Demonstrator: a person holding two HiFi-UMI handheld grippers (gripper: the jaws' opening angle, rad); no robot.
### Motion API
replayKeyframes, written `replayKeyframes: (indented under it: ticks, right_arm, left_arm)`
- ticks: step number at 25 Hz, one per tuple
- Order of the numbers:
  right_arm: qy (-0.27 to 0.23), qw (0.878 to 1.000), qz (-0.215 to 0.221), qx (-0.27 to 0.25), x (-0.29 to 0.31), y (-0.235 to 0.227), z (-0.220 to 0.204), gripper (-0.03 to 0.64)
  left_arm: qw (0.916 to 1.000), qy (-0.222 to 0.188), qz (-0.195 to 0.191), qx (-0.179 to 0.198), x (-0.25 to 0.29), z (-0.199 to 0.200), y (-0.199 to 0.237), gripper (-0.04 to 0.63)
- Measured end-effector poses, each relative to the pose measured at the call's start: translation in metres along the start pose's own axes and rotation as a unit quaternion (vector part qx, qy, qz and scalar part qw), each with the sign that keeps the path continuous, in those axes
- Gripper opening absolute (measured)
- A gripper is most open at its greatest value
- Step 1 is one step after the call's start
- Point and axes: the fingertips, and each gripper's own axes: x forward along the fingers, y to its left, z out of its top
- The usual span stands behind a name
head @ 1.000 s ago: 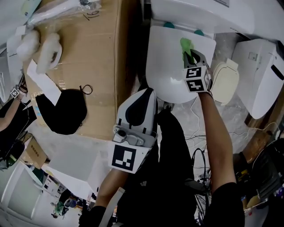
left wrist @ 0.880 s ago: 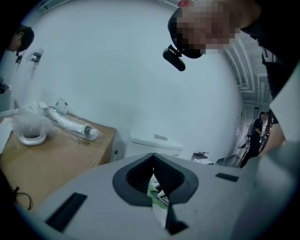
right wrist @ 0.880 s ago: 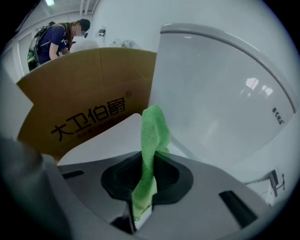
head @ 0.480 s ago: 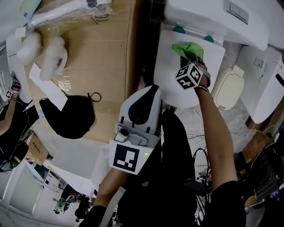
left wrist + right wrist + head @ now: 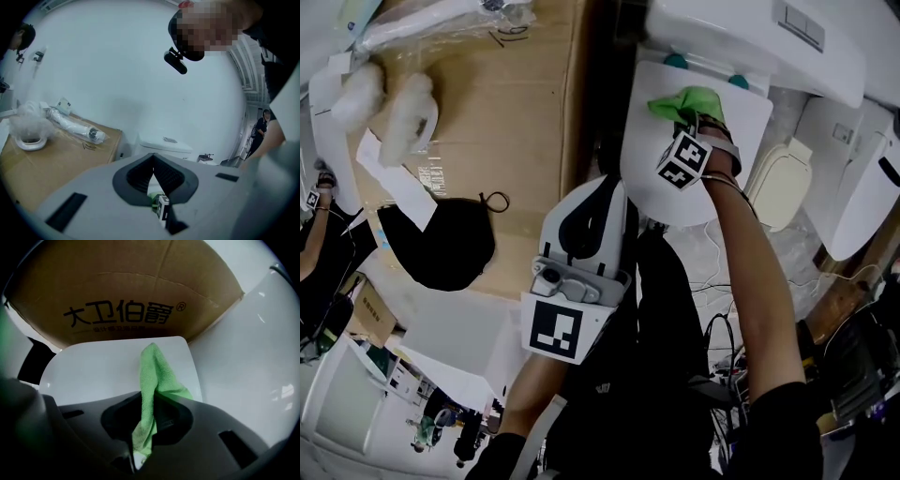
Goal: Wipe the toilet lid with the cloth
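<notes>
The white toilet lid (image 5: 661, 183) lies shut below the cistern (image 5: 750, 37). A green cloth (image 5: 686, 101) rests on the lid's back part, near the hinges. My right gripper (image 5: 698, 120), with its marker cube, is shut on the cloth and presses it to the lid. In the right gripper view the cloth (image 5: 153, 380) runs out from between the jaws of the right gripper (image 5: 142, 430) across the lid (image 5: 98, 373). My left gripper (image 5: 614, 192) is held near the lid's front edge, off the lid. The left gripper (image 5: 153, 159) is shut and holds nothing.
A large cardboard box (image 5: 502, 141) stands left of the toilet, with a black bag (image 5: 441, 239) and plastic-wrapped parts (image 5: 384, 103) on top. A cream seat piece (image 5: 783, 183) and other white toilet parts (image 5: 862, 178) lie at the right. Cables (image 5: 722, 328) cross the floor.
My right gripper has slid the green cloth leftward over the back of the lid and turned its cube. The left gripper has stayed about where it was.
</notes>
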Motion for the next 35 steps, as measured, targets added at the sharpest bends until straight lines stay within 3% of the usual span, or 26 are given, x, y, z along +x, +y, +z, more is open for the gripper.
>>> replayKeyframes:
  ticks: [6,13,18,26,30,35]
  right_arm:
    - [0.008,0.996,0.002,-0.087,-0.005,0.037,0.001,0.055]
    - [0.024,0.99,0.029,-0.135,-0.014,0.092,-0.001,0.054]
    - [0.02,0.989,0.043,-0.141,-0.024,0.139,-0.009,0.054]
    - [0.013,0.983,0.1,-0.152,-0.042,0.21,-0.027,0.055]
    - [-0.013,0.988,0.134,-0.082,-0.045,0.204,-0.026,0.055]
    - [-0.088,0.986,0.114,0.085,-0.071,0.139,-0.023,0.055]
  left_arm:
    - [1.0,-0.001,-0.001,0.0,-0.008,-0.005,-0.009,0.009]
    - [0.9999,-0.007,0.011,-0.006,-0.023,-0.014,-0.016,0.009]
    - [0.9999,-0.008,0.011,-0.01,-0.032,-0.019,-0.024,0.009]
    - [0.9998,-0.013,0.01,-0.01,-0.04,-0.018,-0.035,0.009]
    - [0.9999,-0.012,0.003,-0.007,-0.041,-0.013,-0.038,0.009]
    - [1.0,-0.006,-0.006,-0.004,-0.035,-0.01,-0.038,0.009]
